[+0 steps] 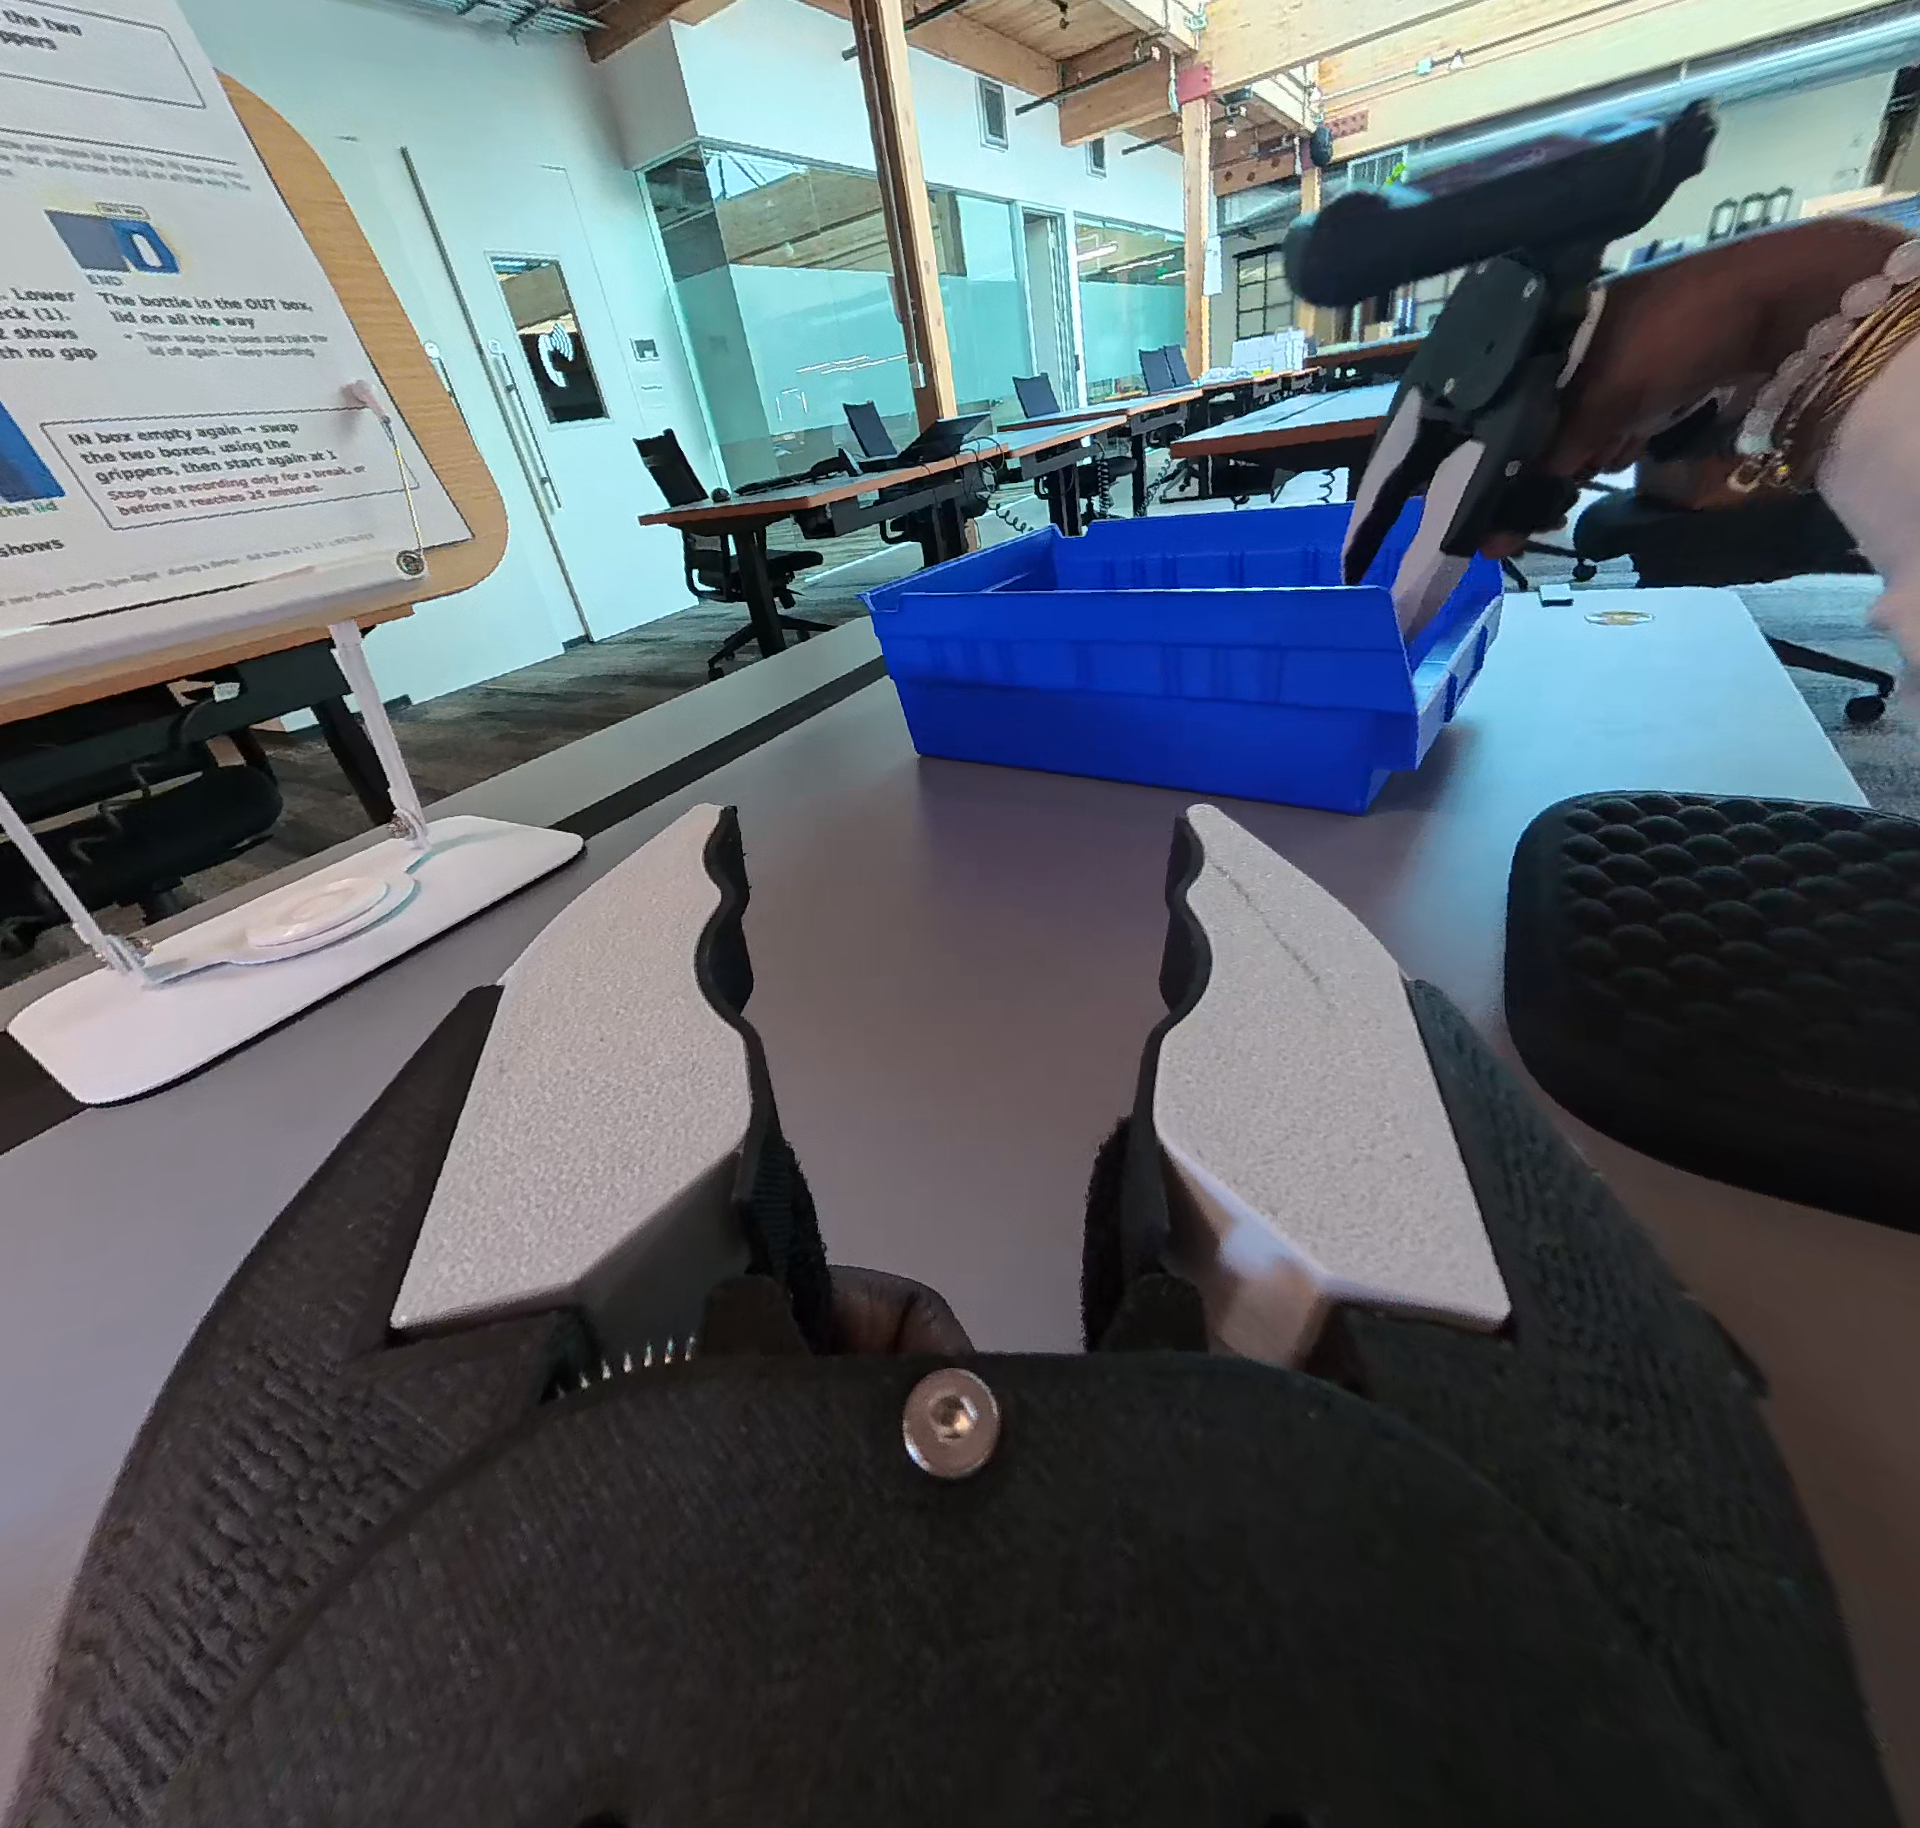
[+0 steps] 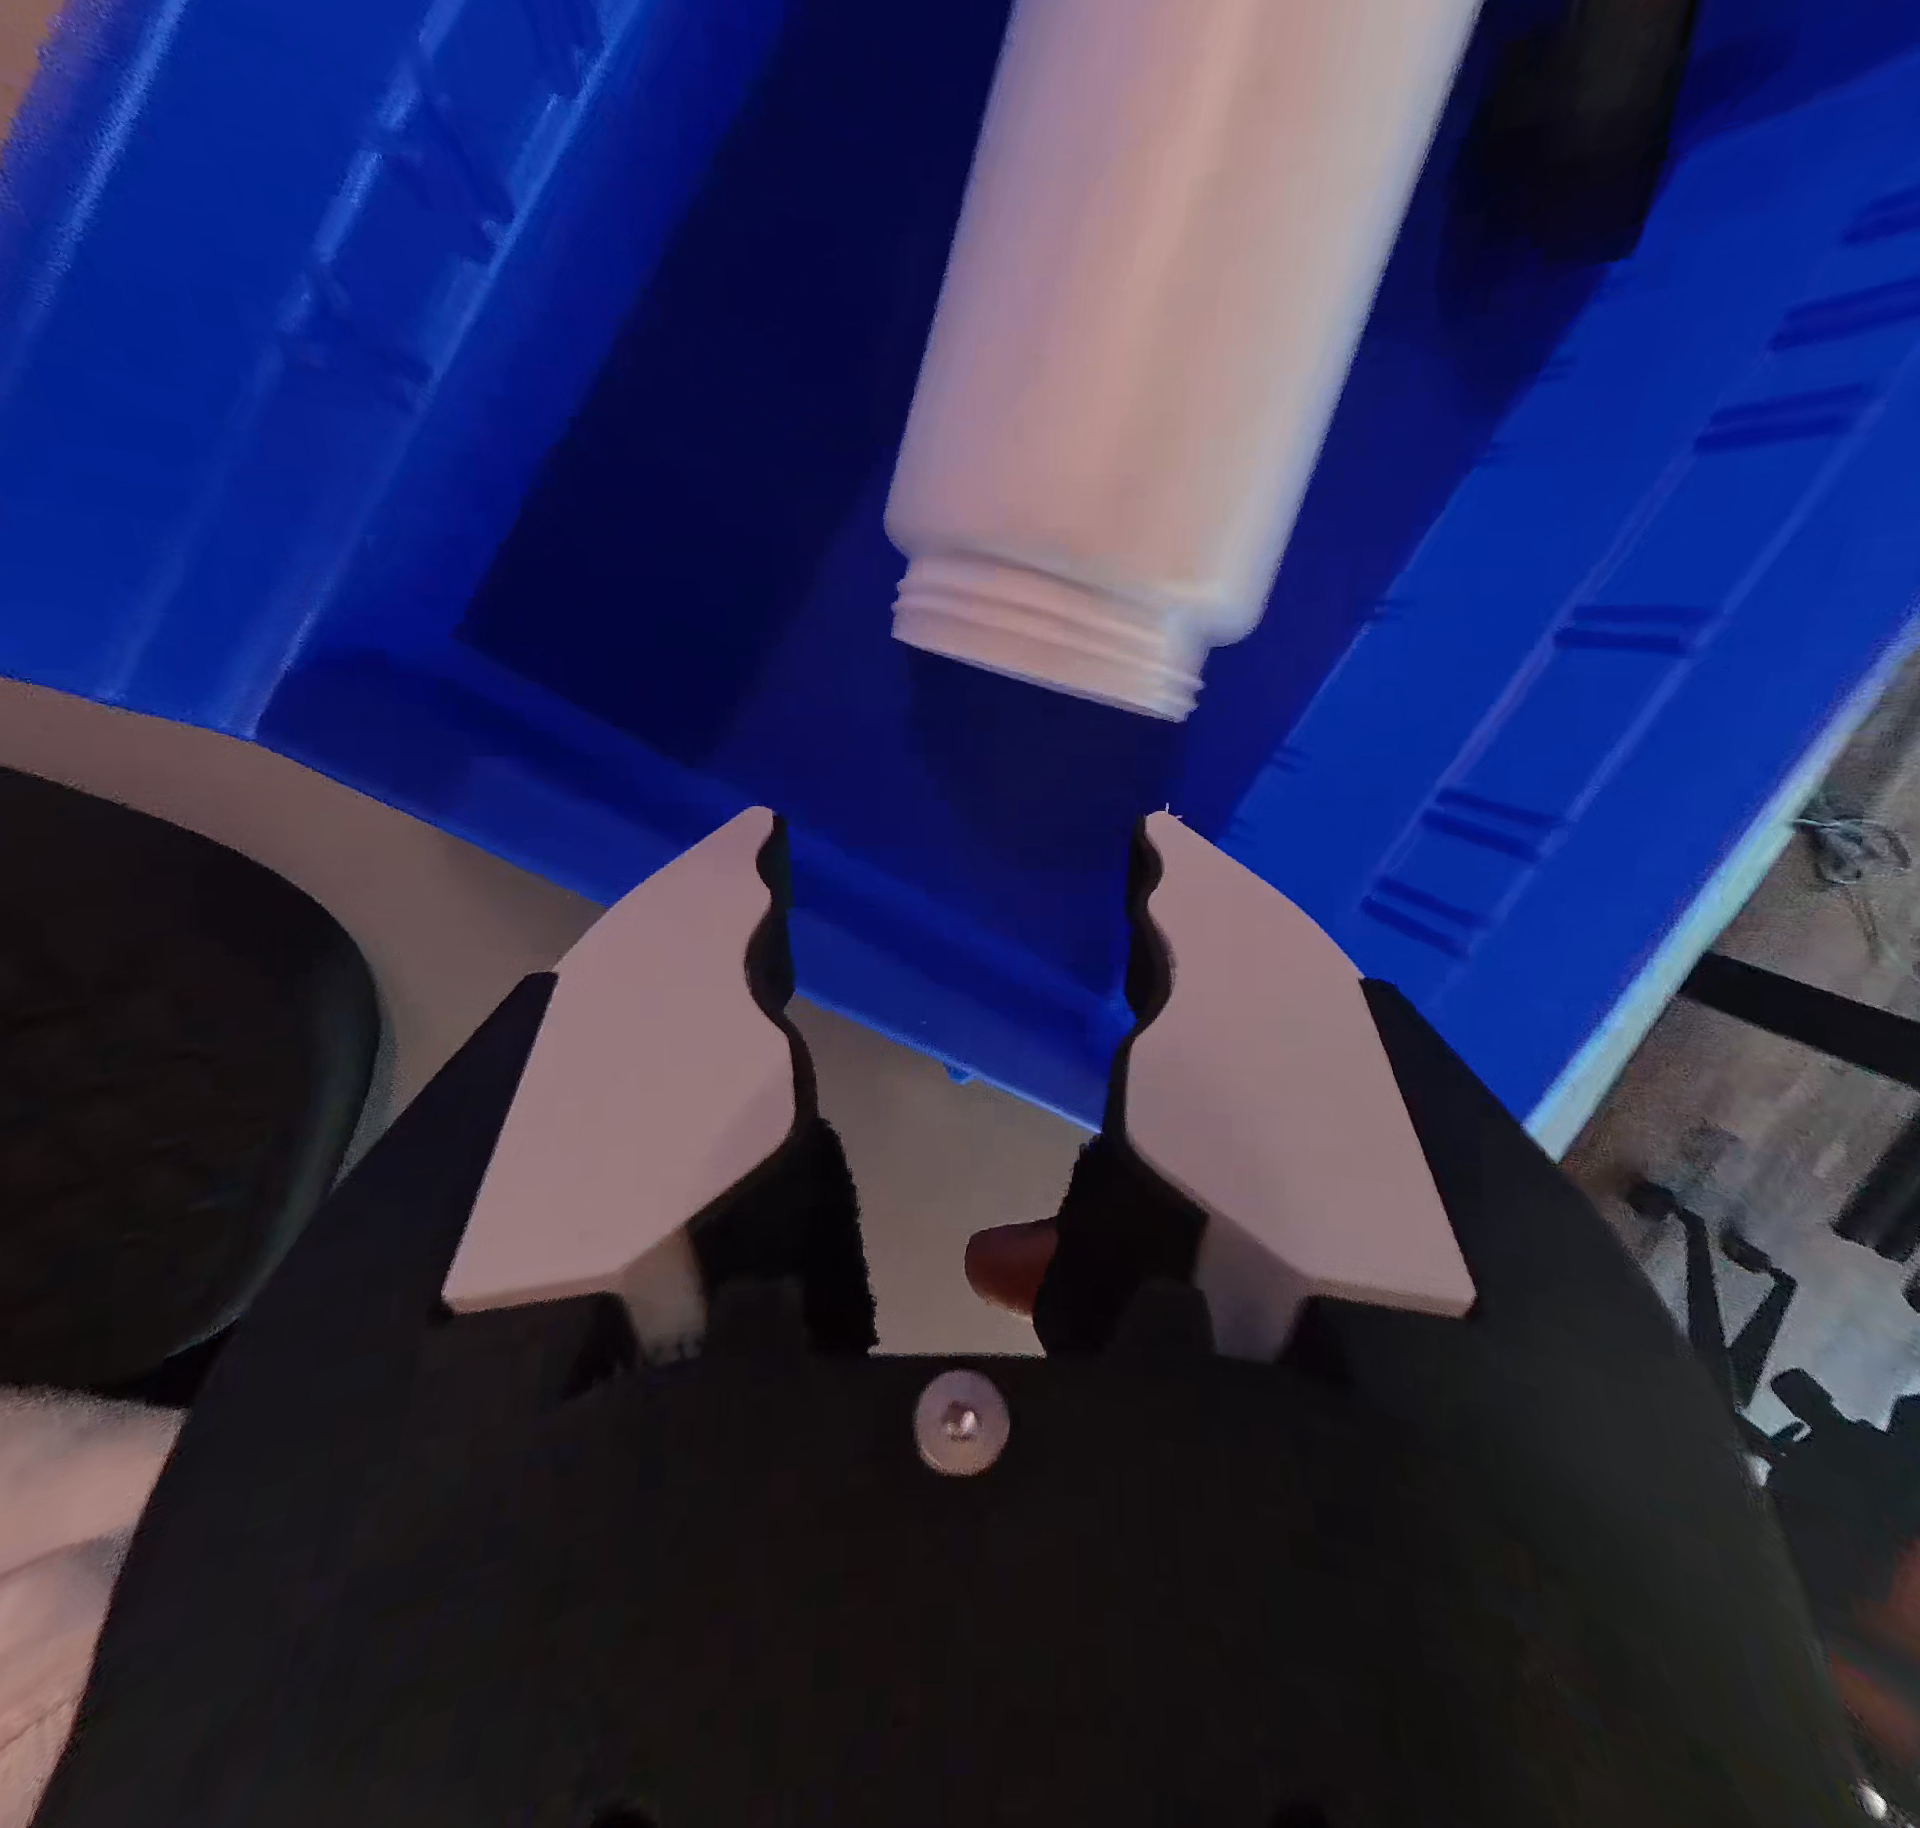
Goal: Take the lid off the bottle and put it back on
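A white bottle (image 2: 1132,303) lies on its side inside a blue bin (image 2: 436,344), its bare threaded neck (image 2: 1049,635) pointing at my right gripper. No lid shows in either view. My right gripper (image 2: 961,822) is open and empty, just above the bin's near rim and short of the neck. In the left wrist view the right gripper (image 1: 1387,573) dips into the blue bin (image 1: 1164,698) from the right; the bottle is hidden there. My left gripper (image 1: 956,822) is open and empty, low over the grey table (image 1: 935,947), well short of the bin.
A black textured mat (image 1: 1725,999) lies on the table right of my left gripper and shows in the right wrist view (image 2: 156,1051). A white stand (image 1: 291,937) holding an instruction sheet stands at the left. Desks and chairs fill the room behind. The left gripper's tips are roughly 35 cm from the right gripper's.
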### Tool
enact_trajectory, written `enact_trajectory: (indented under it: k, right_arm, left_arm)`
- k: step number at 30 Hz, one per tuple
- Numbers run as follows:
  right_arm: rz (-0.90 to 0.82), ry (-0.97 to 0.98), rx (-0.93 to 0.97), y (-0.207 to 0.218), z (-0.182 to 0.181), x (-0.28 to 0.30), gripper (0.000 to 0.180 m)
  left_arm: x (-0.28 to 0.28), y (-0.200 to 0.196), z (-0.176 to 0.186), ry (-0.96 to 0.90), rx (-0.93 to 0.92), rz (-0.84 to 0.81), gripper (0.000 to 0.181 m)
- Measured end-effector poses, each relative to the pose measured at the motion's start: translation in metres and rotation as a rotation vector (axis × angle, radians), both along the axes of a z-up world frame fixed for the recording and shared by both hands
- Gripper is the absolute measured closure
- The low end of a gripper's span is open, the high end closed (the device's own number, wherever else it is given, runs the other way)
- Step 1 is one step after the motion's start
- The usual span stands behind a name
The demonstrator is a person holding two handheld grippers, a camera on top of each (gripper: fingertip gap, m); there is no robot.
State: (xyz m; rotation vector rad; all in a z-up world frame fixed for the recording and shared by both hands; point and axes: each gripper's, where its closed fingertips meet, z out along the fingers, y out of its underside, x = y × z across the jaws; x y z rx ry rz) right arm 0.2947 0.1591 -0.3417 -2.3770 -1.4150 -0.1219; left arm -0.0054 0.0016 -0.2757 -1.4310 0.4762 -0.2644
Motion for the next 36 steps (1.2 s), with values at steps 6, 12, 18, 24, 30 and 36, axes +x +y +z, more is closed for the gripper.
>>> enact_trajectory:
  k: [6, 12, 18, 24, 30, 36]
  right_arm:
    - [0.125, 0.32, 0.29, -0.008, 0.056, -0.041, 0.097]
    - [0.194, 0.562, 0.278, -0.052, 0.06, -0.079, 0.094]
    - [0.018, 0.462, 0.221, -0.039, 0.009, -0.08, 0.099]
    - [0.049, 0.478, 0.192, -0.045, -0.005, -0.1, 0.146]
    - [0.072, 0.403, 0.289, -0.042, -0.006, -0.109, 0.157]
    - [0.106, 0.387, 0.272, -0.049, -0.007, -0.132, 0.155]
  left_arm:
    - [-0.003, -0.007, 0.015, -0.02, 0.002, 0.009, 0.103]
    - [-0.041, -0.042, 0.056, -0.083, -0.035, 0.283, 0.103]
    - [-0.148, -0.104, 0.034, -0.059, -0.076, 0.812, 0.103]
    - [-0.179, -0.104, -0.035, -0.006, -0.406, 0.833, 0.123]
    - [-0.178, -0.093, -0.04, 0.02, -0.429, 0.83, 0.154]
    - [-0.157, -0.071, -0.041, 0.063, -0.44, 0.755, 0.152]
